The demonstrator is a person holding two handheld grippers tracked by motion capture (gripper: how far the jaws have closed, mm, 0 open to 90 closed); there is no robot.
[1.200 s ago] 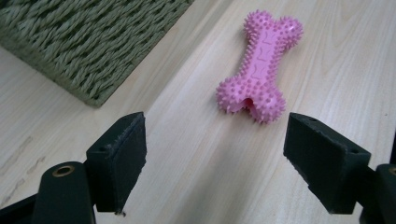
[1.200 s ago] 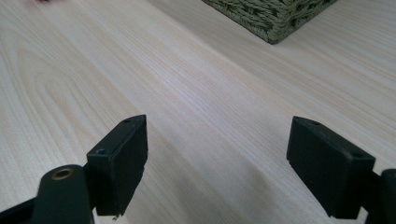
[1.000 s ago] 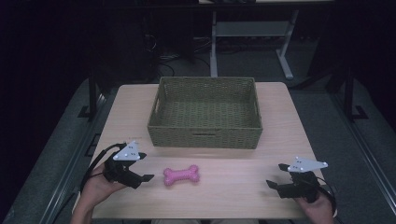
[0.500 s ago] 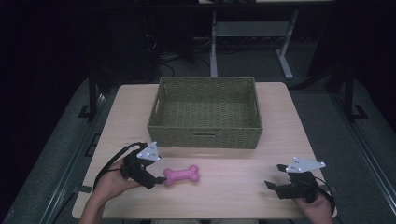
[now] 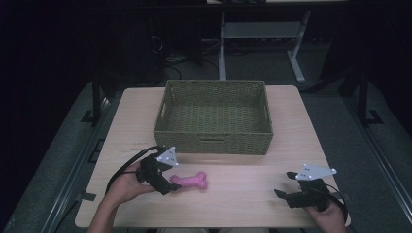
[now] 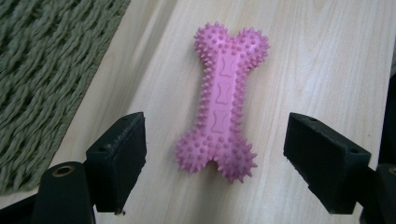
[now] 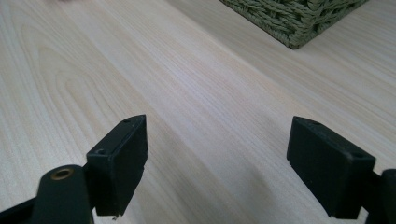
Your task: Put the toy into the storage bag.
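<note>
Lying flat on the pale wooden table (image 5: 243, 204), a pink bone-shaped toy (image 5: 190, 181) sits near the front edge, left of centre and just in front of the woven green basket (image 5: 214, 138). In the left gripper view the toy (image 6: 223, 97) is rubbery, studded with small spikes around its knobbed ends and edges, with three little bone shapes pressed into its smooth middle strip. The left gripper (image 5: 164, 183), held in the person's left hand (image 5: 125, 183), is at the toy's left end; its jaws are spread wide, one on each side of the nearer knobbed end, with clear wood showing between each black pad and the toy, so they grip nothing. A corner of the basket's weave (image 6: 42, 84) lies beside it. The right gripper (image 5: 286, 195) rests low over bare table at the near right, well apart from the toy, its jaws likewise wide apart and empty, with the basket's corner (image 7: 299, 18) farther off.
</note>
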